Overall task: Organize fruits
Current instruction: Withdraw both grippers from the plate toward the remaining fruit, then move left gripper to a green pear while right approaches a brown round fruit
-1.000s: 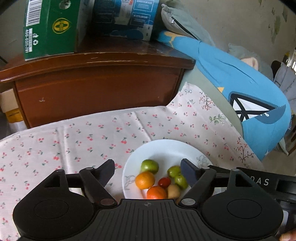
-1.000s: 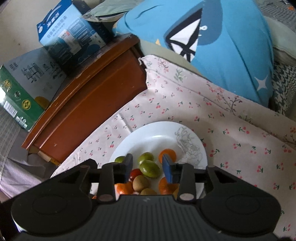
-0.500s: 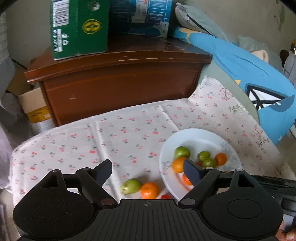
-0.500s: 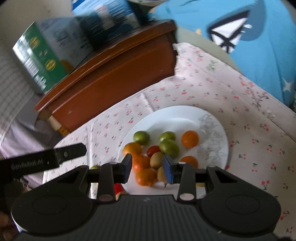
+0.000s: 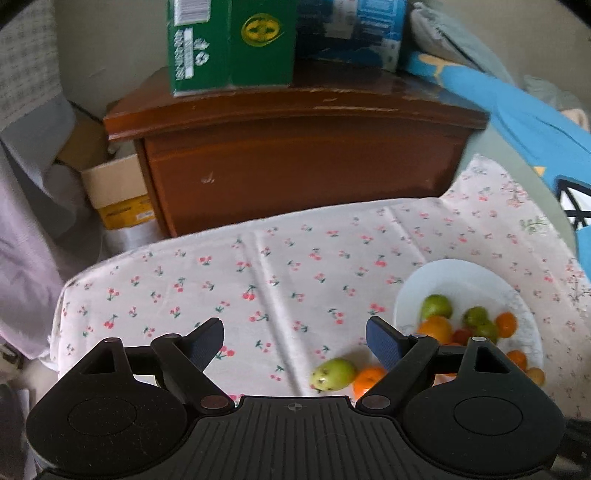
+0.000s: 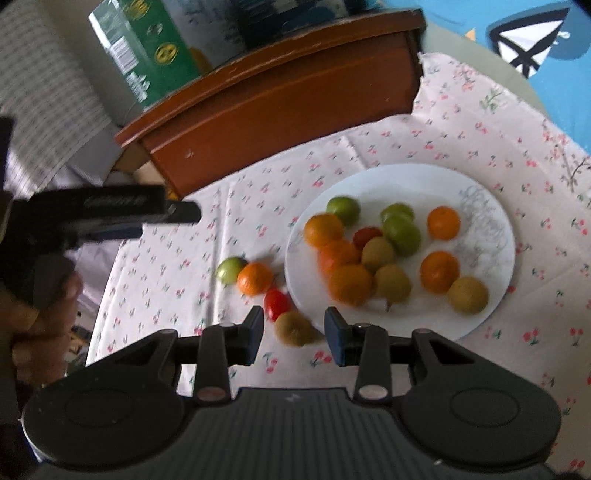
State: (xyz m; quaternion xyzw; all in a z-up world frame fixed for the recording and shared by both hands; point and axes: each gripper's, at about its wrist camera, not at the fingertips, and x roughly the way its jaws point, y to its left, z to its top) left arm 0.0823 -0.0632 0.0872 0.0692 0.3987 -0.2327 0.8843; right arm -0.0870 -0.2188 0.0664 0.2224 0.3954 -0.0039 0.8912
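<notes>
A white plate [image 6: 480, 192] on the cherry-print cloth holds several fruits: oranges, green fruits, brownish ones and a red tomato [image 6: 366, 236]. Off the plate to its left lie a green fruit [image 6: 231, 268], an orange [image 6: 255, 277], a red tomato [image 6: 277, 303] and a brown kiwi [image 6: 295, 328]. My right gripper [image 6: 294, 332] is open and empty, above the kiwi. My left gripper [image 5: 295, 341] is wide open and empty, above the cloth left of the plate [image 5: 458, 275]; the green fruit [image 5: 333, 373] and orange [image 5: 367, 380] lie near its right finger.
A brown wooden cabinet [image 5: 295, 155] stands behind the cloth, with a green carton [image 5: 229, 40] and a blue box [image 5: 351, 29] on top. A blue cushion [image 5: 535, 133] lies at the right. A cardboard box [image 5: 114, 192] sits left of the cabinet.
Both grippers have pulled back and to the left. The loose fruits beside the plate have come into view. The left gripper now shows at the left of the right wrist view.
</notes>
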